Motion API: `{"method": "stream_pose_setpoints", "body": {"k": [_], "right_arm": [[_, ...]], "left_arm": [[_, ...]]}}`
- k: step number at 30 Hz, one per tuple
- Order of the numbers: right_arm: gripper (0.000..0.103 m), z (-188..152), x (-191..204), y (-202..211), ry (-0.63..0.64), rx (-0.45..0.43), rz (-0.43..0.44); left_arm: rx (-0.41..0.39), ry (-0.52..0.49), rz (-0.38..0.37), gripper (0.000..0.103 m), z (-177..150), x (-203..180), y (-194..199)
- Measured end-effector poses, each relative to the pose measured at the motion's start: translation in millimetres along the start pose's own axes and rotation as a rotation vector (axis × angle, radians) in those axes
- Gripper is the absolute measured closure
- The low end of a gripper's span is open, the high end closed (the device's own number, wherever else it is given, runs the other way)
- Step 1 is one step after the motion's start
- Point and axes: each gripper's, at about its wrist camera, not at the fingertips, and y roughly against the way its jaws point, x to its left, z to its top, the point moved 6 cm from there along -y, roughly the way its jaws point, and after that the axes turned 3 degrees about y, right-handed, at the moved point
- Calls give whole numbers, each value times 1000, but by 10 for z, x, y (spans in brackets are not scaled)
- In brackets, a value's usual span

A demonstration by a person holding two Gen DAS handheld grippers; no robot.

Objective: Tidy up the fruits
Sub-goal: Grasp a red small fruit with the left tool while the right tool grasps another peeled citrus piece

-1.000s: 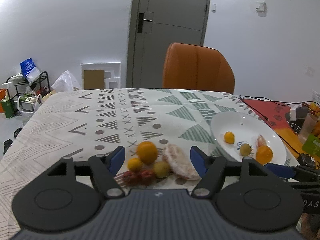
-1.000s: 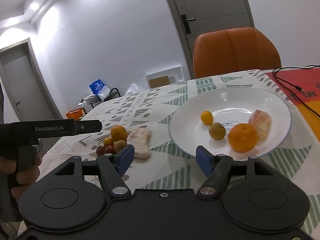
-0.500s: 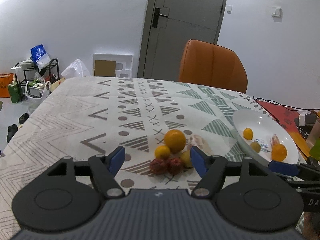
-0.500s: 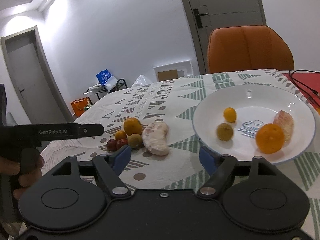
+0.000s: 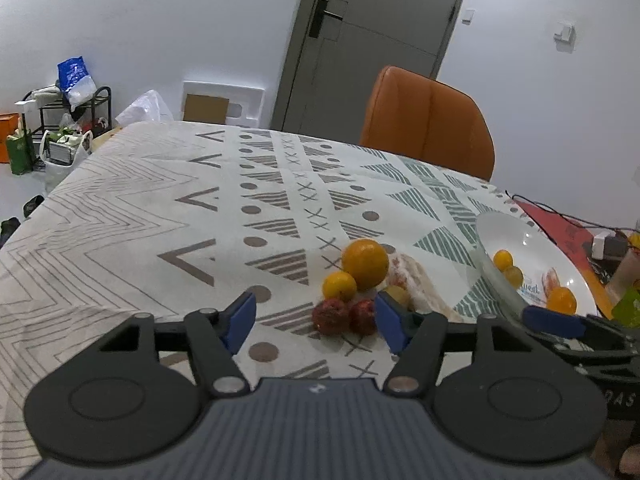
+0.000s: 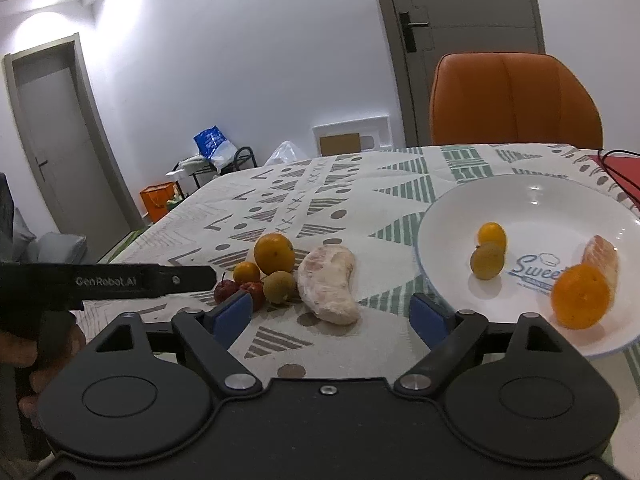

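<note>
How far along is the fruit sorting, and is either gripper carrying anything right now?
About four fruits sit in the white plate: an orange, a peeled segment and two small round fruits. Neither the left gripper nor the right gripper holds anything; both are open. Left on the tablecloth: a big orange, a small orange, two red fruits, a brownish fruit and a peeled segment.

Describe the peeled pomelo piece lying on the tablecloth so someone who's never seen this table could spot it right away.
Start at the white plate on the patterned tablecloth. Just left of it, off the plate, sits a small cluster of fruit. The peeled pomelo piece lies at the cluster's plate-side edge: the only long, pale pinkish, curved wedge among small round fruits.
</note>
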Motion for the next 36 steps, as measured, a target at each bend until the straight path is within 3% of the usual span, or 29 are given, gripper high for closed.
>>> {"method": "stream_pose_setpoints", "body": {"k": [9,21,36], "right_arm": [[27,4,48,-107,21,24,6],[38,23,42,-276,38,51,-35],[48,-25,140,-474,110,103,-66]], "left_arm": [[35,-13,-28,67,-88,-44,-115],[39,4,-48,80,-77,-12,-224],[18,10,-16,81,-29,81,-115]]}}
